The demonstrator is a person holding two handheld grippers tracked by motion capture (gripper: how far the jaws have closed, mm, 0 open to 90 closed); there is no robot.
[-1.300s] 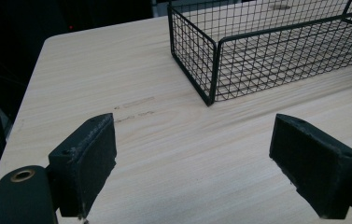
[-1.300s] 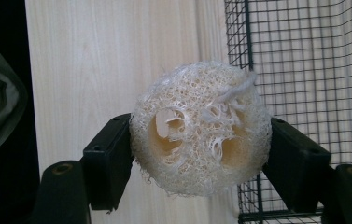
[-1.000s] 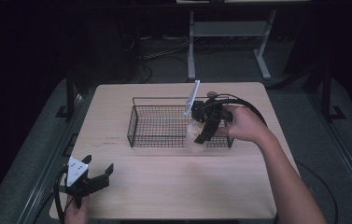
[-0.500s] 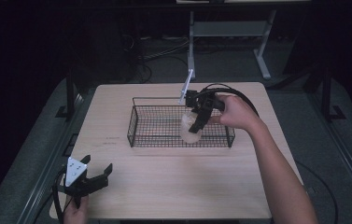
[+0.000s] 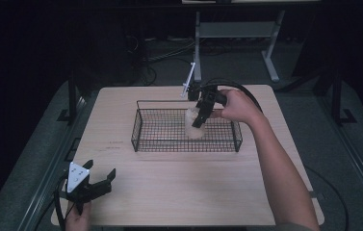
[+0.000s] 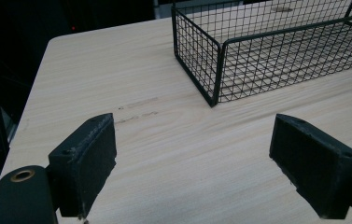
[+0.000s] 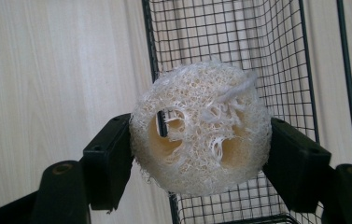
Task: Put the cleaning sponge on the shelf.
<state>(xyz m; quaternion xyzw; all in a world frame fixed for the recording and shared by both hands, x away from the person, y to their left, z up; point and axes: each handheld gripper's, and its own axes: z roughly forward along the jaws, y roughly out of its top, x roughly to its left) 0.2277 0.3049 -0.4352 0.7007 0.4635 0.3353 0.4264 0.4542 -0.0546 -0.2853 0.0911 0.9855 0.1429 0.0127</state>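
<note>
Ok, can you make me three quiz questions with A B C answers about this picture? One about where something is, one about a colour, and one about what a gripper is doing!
1. Where is the loofah sponge?
A. over the wire basket
B. on the floor
C. beside the left gripper

2. What colour is the wire basket?
A. red
B. black
C. yellow

3. What is the right gripper doing?
A. hanging open with nothing in it
B. lying on the table
C. squeezing the loofah sponge

Answers: 1 A, the high view shows it above the basket's mesh. 2 B, its wires are black. 3 C, both black pads press the sponge's sides.
</note>
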